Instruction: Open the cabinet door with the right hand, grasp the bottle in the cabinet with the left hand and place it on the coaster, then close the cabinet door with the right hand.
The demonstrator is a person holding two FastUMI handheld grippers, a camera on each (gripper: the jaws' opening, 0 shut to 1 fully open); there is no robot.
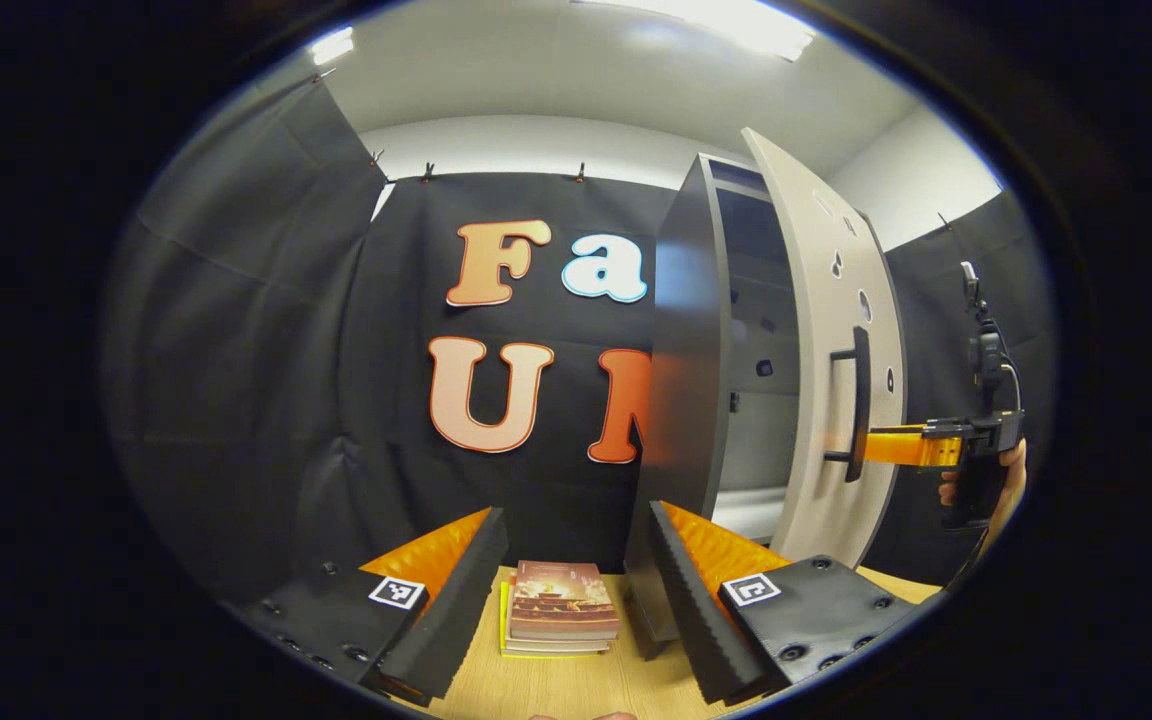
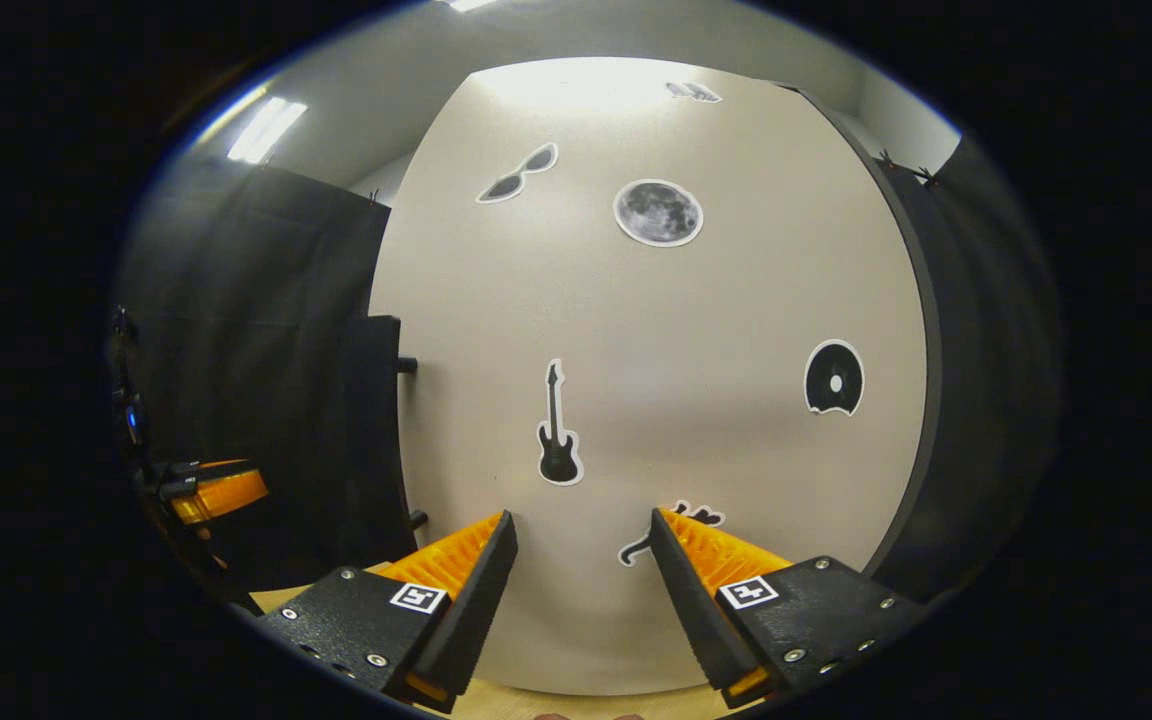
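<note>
With its handle (image 1: pixel 858 402) upright — cabinet door (image 1: pixel 826 340) ajar, edge toward left tongs (image 1: pixel 576 570).

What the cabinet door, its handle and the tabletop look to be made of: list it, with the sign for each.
Cabinet door: probably painted or laminated board; smooth, matte, pale face with a dark edge.
Handle: dark bar, metal or plastic; cannot tell.
Tabletop: wood or wood-look laminate; light grain shows.

No legible text: book (image 1: pixel 563 600) cover too blurred, cabinet door (image 2: pixel 656 400) has picture stickers only.
</note>
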